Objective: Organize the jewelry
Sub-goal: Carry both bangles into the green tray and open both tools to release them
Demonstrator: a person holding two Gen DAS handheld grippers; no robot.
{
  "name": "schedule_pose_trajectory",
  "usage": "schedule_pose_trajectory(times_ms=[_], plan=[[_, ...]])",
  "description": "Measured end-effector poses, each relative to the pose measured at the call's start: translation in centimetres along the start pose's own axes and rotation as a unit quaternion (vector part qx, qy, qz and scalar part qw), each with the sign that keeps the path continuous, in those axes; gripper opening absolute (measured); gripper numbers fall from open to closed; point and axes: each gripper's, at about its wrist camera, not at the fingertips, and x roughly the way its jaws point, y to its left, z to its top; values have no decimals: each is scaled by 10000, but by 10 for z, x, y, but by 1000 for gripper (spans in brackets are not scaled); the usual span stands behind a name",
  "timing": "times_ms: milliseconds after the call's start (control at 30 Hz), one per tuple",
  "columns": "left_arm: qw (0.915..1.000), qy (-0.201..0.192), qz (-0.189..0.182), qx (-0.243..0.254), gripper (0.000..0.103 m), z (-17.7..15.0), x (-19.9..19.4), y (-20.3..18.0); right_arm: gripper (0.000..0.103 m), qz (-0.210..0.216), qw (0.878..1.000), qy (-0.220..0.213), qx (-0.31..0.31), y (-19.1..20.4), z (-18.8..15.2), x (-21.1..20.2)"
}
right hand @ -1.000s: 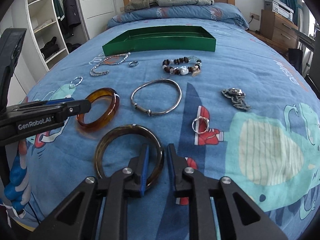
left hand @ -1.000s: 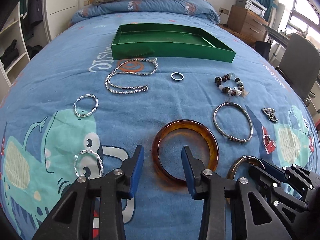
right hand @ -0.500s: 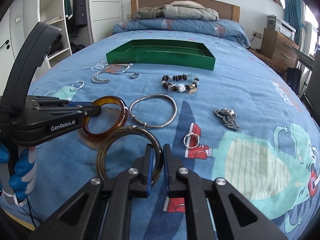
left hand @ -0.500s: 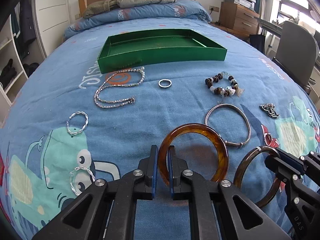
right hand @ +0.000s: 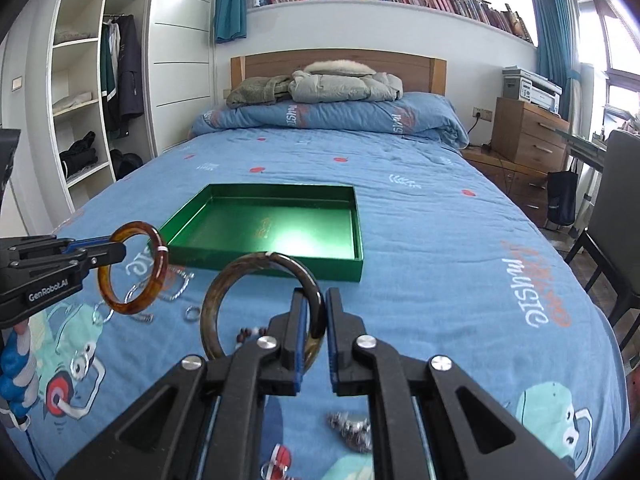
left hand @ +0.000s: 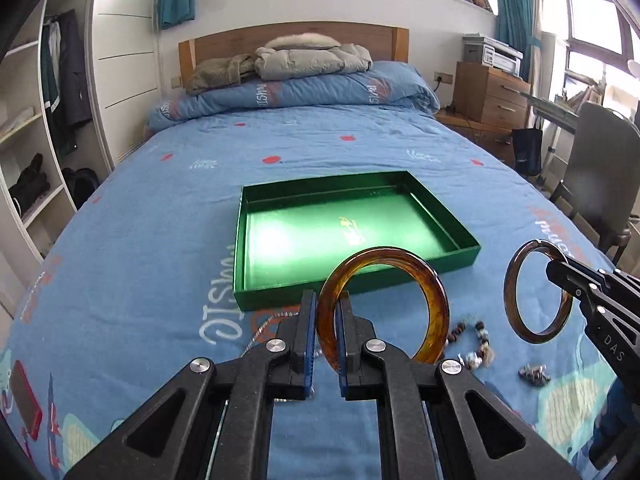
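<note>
Left gripper (left hand: 325, 334): jaws clamped on the near-left rim of the amber bangle (left hand: 434, 312), which is held upright, off the bed, in front of the green tray's near wall.
Amber bangle from the right wrist view (right hand: 156, 276): hangs from the left gripper (right hand: 116, 254) at the left edge, above the bedspread, just left of the tray's near-left corner.
Right gripper (right hand: 317, 338): jaws clamped on the right side of the dark tortoiseshell bangle (right hand: 214, 300), held upright above the bed, its top edge overlapping the tray's near wall in the picture.
Dark tortoiseshell bangle from the left wrist view (left hand: 516, 300): gripped at its upper right by the right gripper (left hand: 554, 270), off the bed, to the right of the tray.
Green tray (left hand: 464, 258): shallow, rectangular, lying flat mid-bed beyond both bangles, with a small gold logo on its floor.
Bed (left hand: 160, 216): blue cartoon-print cover, carrying the tray and the loose jewelry.
Beaded bracelet (left hand: 478, 338): on the cover near the right side, partly behind the amber bangle.
Dark charm cluster (left hand: 534, 374): on the cover, right of the beaded bracelet; blurred.
Small ring (right hand: 193, 313): on the cover left of the dark bangle.
Silver chain (right hand: 180, 286): on the cover by the tray's near-left corner, partly behind the amber bangle.
Room: folded jackets (right hand: 340, 84) at the headboard, a printer (right hand: 530, 90) on a wooden dresser at the right.
</note>
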Motion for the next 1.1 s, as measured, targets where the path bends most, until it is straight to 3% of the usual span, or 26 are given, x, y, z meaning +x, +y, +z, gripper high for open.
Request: schedule_pose_trajectory(times_ms=[167, 267, 567, 700, 800, 833, 867, 900, 933, 1100], plan=[[9992, 32, 101, -393, 9, 54, 47, 18, 8, 79, 9989, 120, 436, -15, 55, 74], [9979, 235, 110, -590, 9, 70, 85, 24, 8, 100, 9972, 343, 654, -19, 70, 120], [9886, 1184, 347, -859, 9, 50, 185, 30, 8, -39, 9864, 1471, 739, -15, 47, 222], [9868, 1294, 495, -835, 9, 41, 193, 34, 9, -128, 9861, 1562, 559, -9, 43, 225], [9868, 1323, 354, -861, 11, 45, 188, 36, 12, -278, 9850, 1645, 450, -9, 45, 225], [9876, 1280, 314, -855, 16, 47, 183, 37, 15, -221, 9850, 1630, 514, -11, 46, 223], [9885, 1217, 275, -852, 22, 50, 176, 37, 26, -199, 9855, 1585, 575, -15, 49, 217], [9893, 1141, 265, -865, 37, 52, 167, 38, 37, -213, 9866, 1501, 604, -18, 52, 208], [9902, 1040, 306, -884, 45, 54, 154, 38, 38, -187, 9883, 1383, 622, -20, 56, 197], [9957, 341, 352, -789, 45, 52, 68, 32, 38, -139, 9951, 809, 556, -22, 72, 111]])
